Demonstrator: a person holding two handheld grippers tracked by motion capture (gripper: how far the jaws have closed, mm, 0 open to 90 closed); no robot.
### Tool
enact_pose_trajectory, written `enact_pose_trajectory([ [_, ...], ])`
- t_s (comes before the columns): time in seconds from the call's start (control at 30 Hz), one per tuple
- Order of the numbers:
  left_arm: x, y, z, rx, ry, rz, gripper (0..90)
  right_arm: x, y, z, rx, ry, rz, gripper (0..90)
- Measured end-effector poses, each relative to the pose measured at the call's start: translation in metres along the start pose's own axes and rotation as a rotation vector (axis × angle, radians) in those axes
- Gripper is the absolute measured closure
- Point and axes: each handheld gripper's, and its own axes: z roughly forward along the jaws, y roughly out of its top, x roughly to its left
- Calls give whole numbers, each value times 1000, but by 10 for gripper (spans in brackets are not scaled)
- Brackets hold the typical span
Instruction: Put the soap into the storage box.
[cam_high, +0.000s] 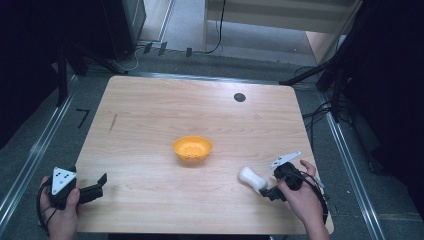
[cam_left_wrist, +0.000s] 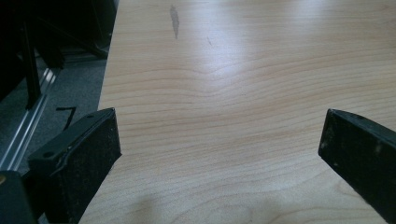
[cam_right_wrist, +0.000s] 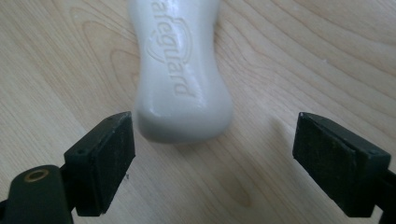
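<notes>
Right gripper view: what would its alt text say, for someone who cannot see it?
A white soap bar embossed "Safeguard" lies flat on a pale wooden table, its near end just ahead of the open right gripper. The two black jaws stand wide apart at either side, neither touching the soap.

White soap bar (cam_right_wrist: 180, 70) flat on table, near orange bowl (cam_high: 192, 148)
</notes>
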Motion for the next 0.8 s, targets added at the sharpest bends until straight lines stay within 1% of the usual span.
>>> enact_pose_trajectory([
  [0.03,0,0,0,0,0,0,0,0,0,0,0,0,0,131],
  [0.07,0,0,0,0,0,0,0,2,3,2,1,8,-10,131],
  [0.27,0,0,0,0,0,1,0,8,12,10,21,12,-37,131],
  [0.33,0,0,0,-1,-1,1,0,9,14,11,24,12,-33,131],
  [0.4,0,0,0,-1,-1,0,0,12,19,15,32,17,-46,133],
  [0.5,0,0,0,-2,1,-3,0,13,23,18,38,18,-47,134],
  [0.67,0,0,0,-2,3,-2,0,16,32,25,43,38,-53,139],
  [0.73,0,0,0,-2,3,-3,0,16,33,26,45,33,-56,145],
  [0.77,0,0,0,0,4,-5,0,17,35,27,42,32,-51,193],
  [0.8,0,0,0,0,4,-5,0,17,35,27,42,32,-51,193],
])
